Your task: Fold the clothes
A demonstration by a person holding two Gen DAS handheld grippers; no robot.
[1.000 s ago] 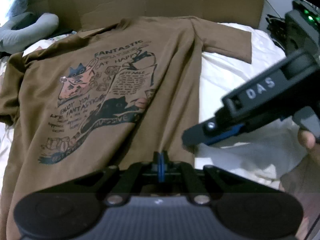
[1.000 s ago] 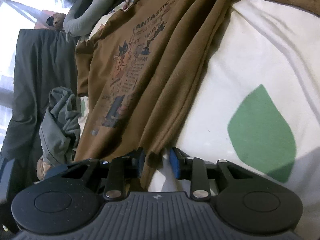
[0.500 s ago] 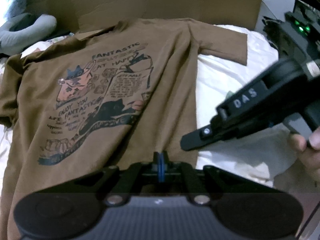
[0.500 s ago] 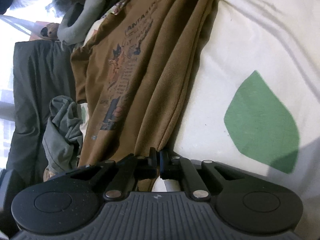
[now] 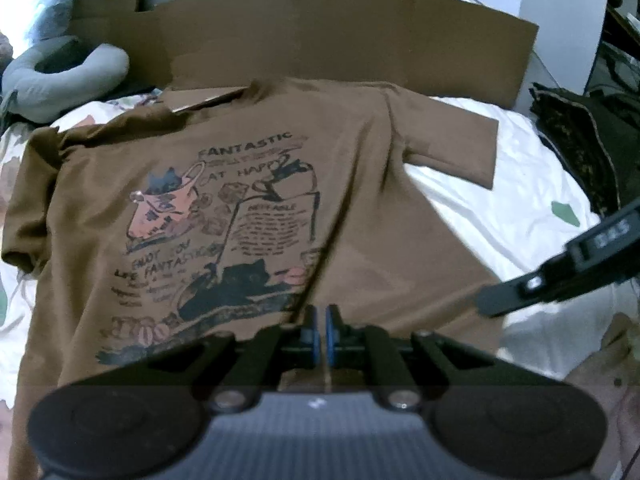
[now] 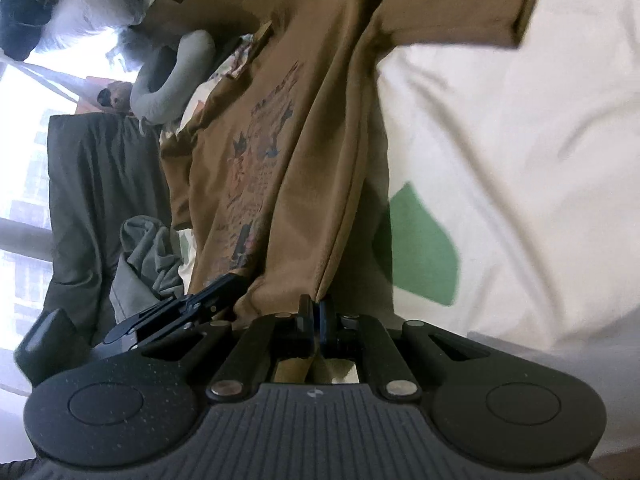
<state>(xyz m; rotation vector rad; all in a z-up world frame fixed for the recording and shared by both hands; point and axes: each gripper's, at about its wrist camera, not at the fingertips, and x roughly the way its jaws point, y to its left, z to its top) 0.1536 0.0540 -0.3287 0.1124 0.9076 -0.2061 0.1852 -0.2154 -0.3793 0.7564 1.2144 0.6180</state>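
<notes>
Brown T-shirt (image 5: 248,208): was laid print-up on white bedding (image 5: 500,208), sleeves spread, no fold seen; hem was pinched by left tongs (image 5: 320,334) and right tongs (image 6: 316,314), both clenched on cloth

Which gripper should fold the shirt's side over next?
Probably right: the right gripper is shut on the brown shirt at its side edge; the left gripper pinches the bottom hem.

Bedroom in a home, you work over a bed with white leaf-print bedding (image 5: 500,208), grey neck pillow (image 5: 64,80) upper left, flattened cardboard (image 5: 340,36) along the top, daylit window (image 6: 24,128) at left.
</notes>
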